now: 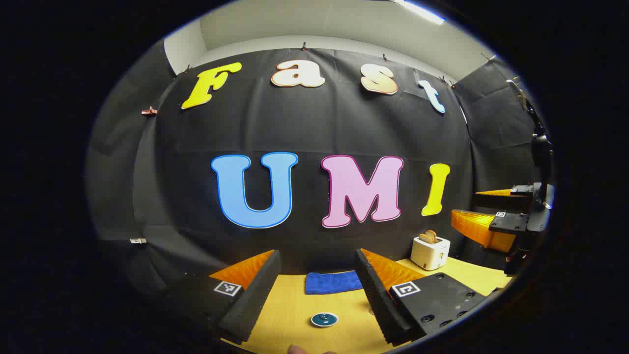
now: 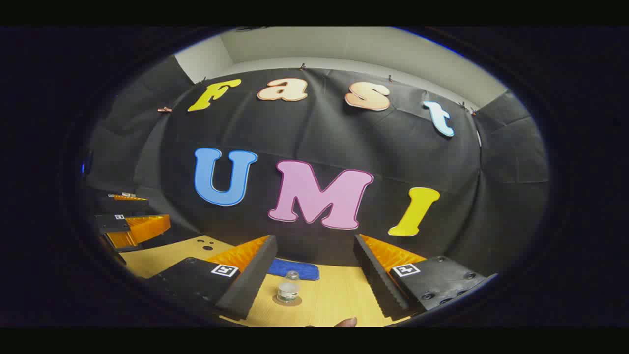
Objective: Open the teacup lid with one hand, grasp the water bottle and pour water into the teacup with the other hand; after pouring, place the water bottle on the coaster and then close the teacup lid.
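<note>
1. The table [image 1: 295, 314] is seen to have a pale wood-grain surface with a matt finish.
2. The blue cloth [image 1: 333, 282] looks soft and napped, like towelling.
3. The teacup lid [image 1: 324, 319] appears glossy and smooth, with a shine like glazed ceramic.
4. The water bottle [image 2: 288, 287] looks like clear, smooth plastic and stands on a flat matt coaster [image 2: 287, 300].
5. The toaster [image 1: 430, 251] has a smooth, lightly glossy casing that looks like plastic.
6. The booth wall [image 2: 491, 196] is matt, creased cloth.
</note>
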`<state>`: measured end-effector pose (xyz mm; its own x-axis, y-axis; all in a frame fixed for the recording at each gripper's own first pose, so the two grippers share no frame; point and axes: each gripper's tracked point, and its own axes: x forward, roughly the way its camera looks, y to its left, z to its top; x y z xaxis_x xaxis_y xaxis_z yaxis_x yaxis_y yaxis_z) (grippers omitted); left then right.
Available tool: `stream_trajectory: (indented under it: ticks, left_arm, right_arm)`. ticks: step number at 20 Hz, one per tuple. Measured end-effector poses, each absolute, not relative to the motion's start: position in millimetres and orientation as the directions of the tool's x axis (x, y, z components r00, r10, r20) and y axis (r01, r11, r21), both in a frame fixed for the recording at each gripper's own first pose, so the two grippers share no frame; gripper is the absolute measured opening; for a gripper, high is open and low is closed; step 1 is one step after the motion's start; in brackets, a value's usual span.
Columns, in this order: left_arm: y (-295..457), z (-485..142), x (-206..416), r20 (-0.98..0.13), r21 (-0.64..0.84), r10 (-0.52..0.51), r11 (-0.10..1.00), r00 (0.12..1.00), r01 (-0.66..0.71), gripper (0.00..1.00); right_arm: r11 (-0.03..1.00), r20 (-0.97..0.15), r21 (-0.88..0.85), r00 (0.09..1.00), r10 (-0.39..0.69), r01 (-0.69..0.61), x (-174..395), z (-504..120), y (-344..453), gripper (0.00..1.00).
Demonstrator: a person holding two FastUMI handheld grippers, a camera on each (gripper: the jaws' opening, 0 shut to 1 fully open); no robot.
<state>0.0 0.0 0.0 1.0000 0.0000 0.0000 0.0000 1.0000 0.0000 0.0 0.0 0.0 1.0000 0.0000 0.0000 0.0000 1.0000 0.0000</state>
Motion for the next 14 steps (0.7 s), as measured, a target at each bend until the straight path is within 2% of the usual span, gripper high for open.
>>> stream_trajectory:
  ticks: [14]
  left_arm:
    - [1.4, 0.4, -4.9, 0.000, 0.011, -0.008, 1.000, 1.000, 0.008, 0.95]
  right_arm:
    - [1.000, 0.008, -0.003, 1.000, -0.002, 0.002, -4.1, 2.8, 4.2, 0.96]
